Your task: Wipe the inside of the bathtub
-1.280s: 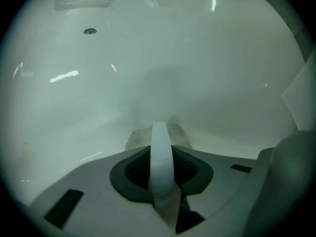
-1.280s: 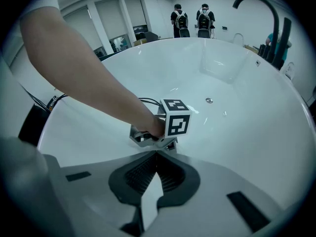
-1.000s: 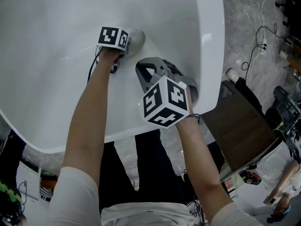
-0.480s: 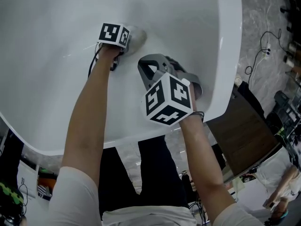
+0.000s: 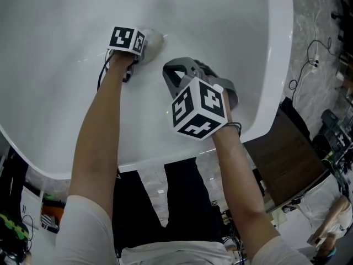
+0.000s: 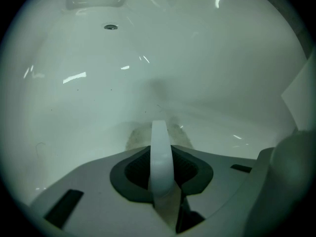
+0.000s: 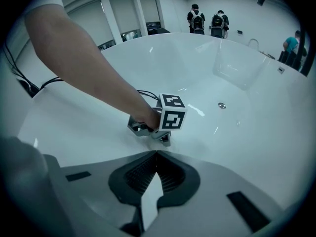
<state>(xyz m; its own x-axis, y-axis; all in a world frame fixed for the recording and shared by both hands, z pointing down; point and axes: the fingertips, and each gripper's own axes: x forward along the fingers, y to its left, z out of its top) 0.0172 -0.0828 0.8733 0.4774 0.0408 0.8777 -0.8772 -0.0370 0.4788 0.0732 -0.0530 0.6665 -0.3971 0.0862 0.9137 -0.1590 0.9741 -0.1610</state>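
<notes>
The jaws of the left gripper (image 6: 160, 157) are closed on a cloth (image 6: 142, 132). A white fold of it stands up between them. A greyish, speckled part lies just beyond the tips, against the white inside of the bathtub (image 6: 222, 73). The drain (image 6: 110, 27) is at the upper left of this view, well apart from the jaws.

In the head view the left gripper (image 5: 142, 44) is at the upper left of centre, inside the bathtub (image 5: 55, 70). The cloth (image 5: 154, 40) lies on the surface just at its right. A black cable (image 5: 103, 73) hangs beside the bare forearm.

Right of it, near the centre of the frame, is the right gripper (image 5: 167, 72), apart from the cloth. I cannot tell whether it touches the tub. In the right gripper view its jaws are pressed together and pinch nothing; only a pale sliver shows in the seam. Above them in that view the left gripper (image 7: 165, 140) is down on the tub's inner surface, and the drain (image 7: 222, 105) is to the right of centre. At the top of that view, people (image 7: 206, 19) stand beyond the far rim.

At the right edge of the head view there is a grey stone floor (image 5: 320, 10), with a brown board (image 5: 281, 153) lower down.
</notes>
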